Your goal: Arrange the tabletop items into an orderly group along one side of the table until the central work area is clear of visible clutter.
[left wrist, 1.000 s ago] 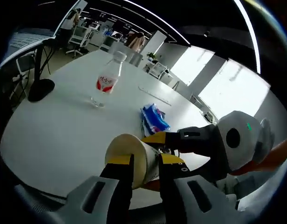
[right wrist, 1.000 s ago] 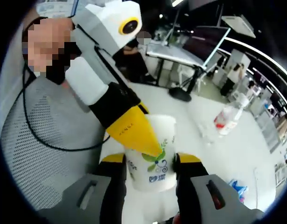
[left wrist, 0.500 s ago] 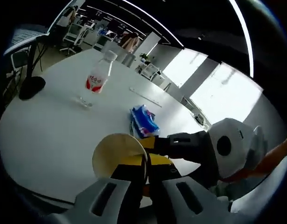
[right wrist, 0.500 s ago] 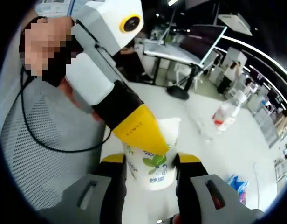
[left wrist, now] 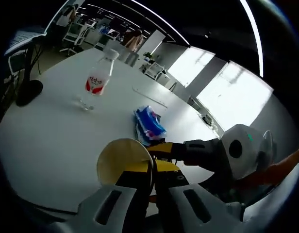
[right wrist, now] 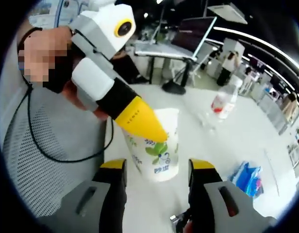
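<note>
Right gripper (right wrist: 157, 167) had let go within the last second: jaws spread, cup (right wrist: 154, 145) loose between them. Left gripper (left wrist: 150, 172) stayed clamped on the cup rim, above the table (left wrist: 52, 136) edge. Handover done; bottle (left wrist: 96, 83) and packet (left wrist: 149, 125) remained mid-table.

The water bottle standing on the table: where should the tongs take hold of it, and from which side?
Grip the water bottle across its body at the red label, coming in level from the near table edge. It stands upright with bare white table all around it, and the blue packet lies apart to one side. The narrow capped neck offers less surface, so the wider labelled middle is probably steadier.
</note>
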